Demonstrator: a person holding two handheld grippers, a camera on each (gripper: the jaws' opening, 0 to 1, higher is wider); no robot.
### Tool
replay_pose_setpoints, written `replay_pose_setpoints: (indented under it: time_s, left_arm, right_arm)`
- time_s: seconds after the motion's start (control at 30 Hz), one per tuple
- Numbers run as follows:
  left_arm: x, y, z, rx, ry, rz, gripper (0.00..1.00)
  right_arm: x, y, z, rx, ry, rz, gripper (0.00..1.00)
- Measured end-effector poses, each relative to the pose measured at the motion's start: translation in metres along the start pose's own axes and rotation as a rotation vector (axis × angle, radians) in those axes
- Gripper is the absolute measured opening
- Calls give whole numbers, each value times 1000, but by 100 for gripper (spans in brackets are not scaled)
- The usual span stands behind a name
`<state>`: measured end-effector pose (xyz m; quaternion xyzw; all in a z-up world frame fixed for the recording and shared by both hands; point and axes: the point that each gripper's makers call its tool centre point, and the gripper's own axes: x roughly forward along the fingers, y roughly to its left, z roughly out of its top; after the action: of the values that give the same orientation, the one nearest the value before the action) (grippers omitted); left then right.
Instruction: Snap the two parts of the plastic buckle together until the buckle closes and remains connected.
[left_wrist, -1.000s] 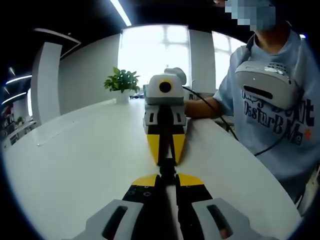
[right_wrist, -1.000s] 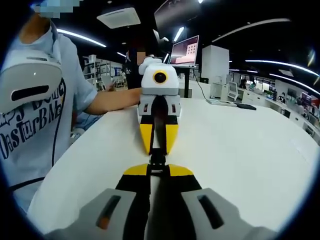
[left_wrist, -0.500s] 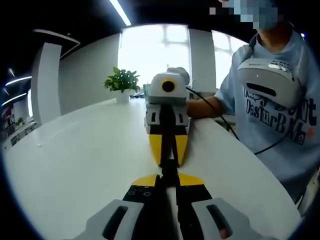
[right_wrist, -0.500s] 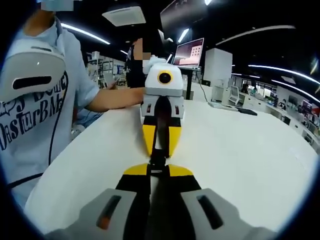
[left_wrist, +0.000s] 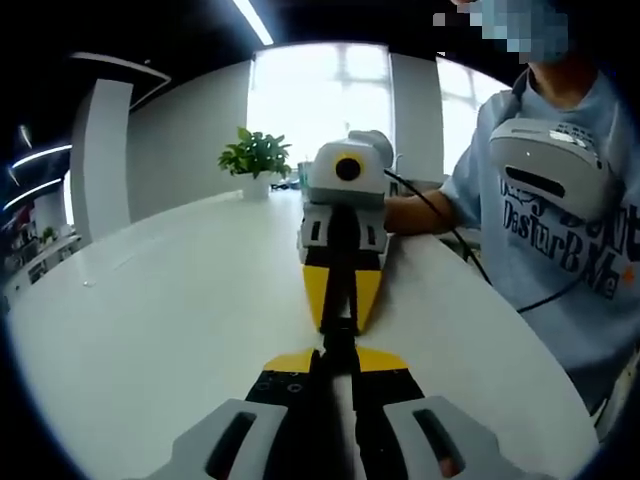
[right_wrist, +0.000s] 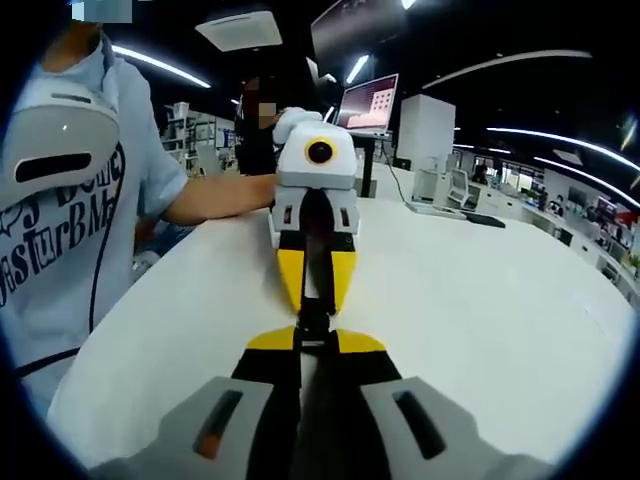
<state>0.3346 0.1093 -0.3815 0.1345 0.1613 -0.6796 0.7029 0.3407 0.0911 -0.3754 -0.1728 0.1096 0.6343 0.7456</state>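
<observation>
A small black plastic buckle (left_wrist: 339, 336) hangs above the white table (left_wrist: 170, 320), and the two grippers hold it between them, tip to tip. My left gripper (left_wrist: 336, 354) rises from the bottom of the left gripper view, shut on the near end of the buckle. My right gripper (left_wrist: 341, 322) faces it from above, its yellow fingers (left_wrist: 318, 290) shut on the far end. In the right gripper view the buckle (right_wrist: 314, 320) sits between my right gripper (right_wrist: 316, 340) and the left gripper (right_wrist: 314, 304). The seam between the two buckle halves is hidden by the jaws.
A person in a light blue printed T-shirt (left_wrist: 560, 230) stands at the table's edge with a white device (left_wrist: 548, 160) on the chest and a black cable (left_wrist: 470, 255). A potted plant (left_wrist: 256, 160) stands at the far end. A monitor (right_wrist: 368, 104) stands behind the table.
Both views have shifted a little with the hands. The two grippers stay tip to tip, each still shut on the buckle; the opposite gripper looks slightly higher in each view.
</observation>
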Motion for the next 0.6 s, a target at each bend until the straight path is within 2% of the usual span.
replay_pose_setpoints:
  time_s: [0.17, 0.33, 0.4, 0.43, 0.47, 0.5, 0.6]
  left_arm:
    - [0, 1, 0, 4, 11, 14, 10]
    - [0, 0, 0, 6, 9, 11, 10]
    - [0, -3, 0, 11, 0, -12, 10]
    - [1, -7, 1, 17, -10, -36, 10]
    - [6, -10, 0, 14, -5, -38, 11]
    - [8, -9, 0, 18, -4, -36, 11]
    - [11, -8, 1, 18, -6, -37, 11]
  right_arm:
    - [3, -4, 1, 7, 3, -28, 10]
    - [3, -3, 1, 5, 0, -26, 10]
    - [3, 1, 2, -5, -5, 0, 10]
    - [3, 5, 4, -38, -20, 23, 10]
    - [4, 12, 4, -56, -6, 53, 10]
    - [1, 13, 7, -31, -21, 37, 10]
    - [-2, 18, 10, -29, -20, 35, 10]
